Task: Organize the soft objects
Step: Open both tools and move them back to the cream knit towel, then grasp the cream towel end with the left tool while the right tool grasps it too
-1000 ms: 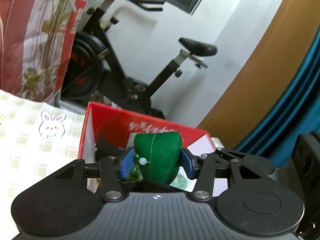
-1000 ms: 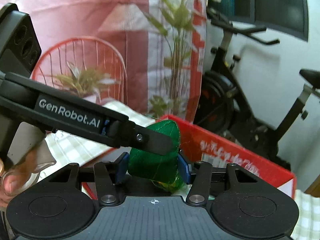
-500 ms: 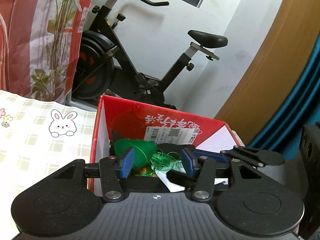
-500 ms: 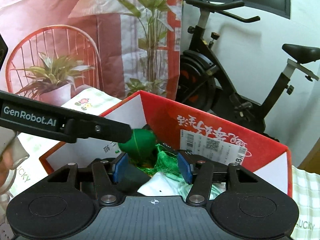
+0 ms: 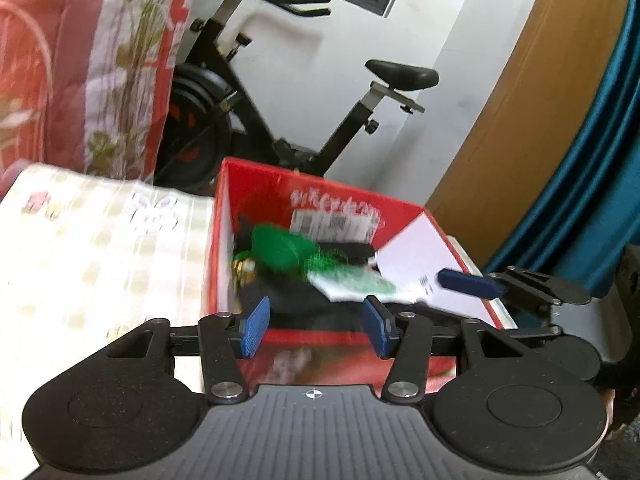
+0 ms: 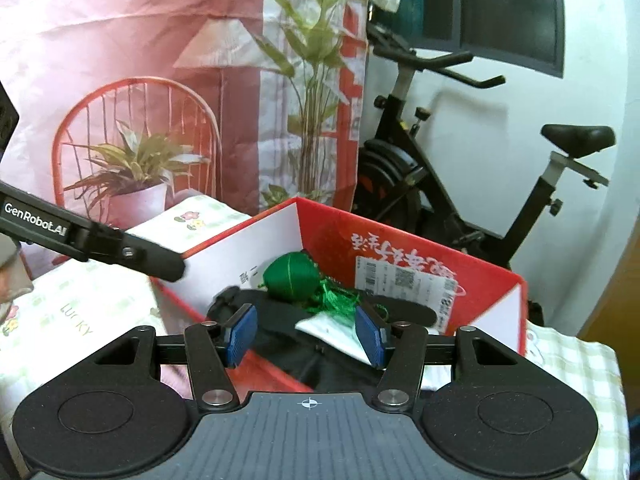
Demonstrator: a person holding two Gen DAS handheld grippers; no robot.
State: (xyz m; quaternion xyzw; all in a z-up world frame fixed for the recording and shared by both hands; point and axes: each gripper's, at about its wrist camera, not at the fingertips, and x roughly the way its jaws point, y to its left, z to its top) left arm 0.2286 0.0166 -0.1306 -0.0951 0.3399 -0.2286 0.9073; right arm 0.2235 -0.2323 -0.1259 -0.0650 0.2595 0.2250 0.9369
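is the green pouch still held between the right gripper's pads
No, the green pouch lies inside the red box, and the right gripper stands open with nothing between its pads.

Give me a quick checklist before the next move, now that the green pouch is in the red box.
1. Green pouch inside the red box: ok, it lies on the dark items by the back wall.
2. Left gripper empty: ok, jaws open, nothing between the pads.
3. Right gripper empty: ok, jaws open, nothing between the pads.
4. Both grippers out of the box: ok, their fingertips sit at its near edge.
5. Pouch's green tassel inside the box: ok, it trails onto the white packet.
6. Next soft object to collect: cannot tell, none shows on the checked cloth.
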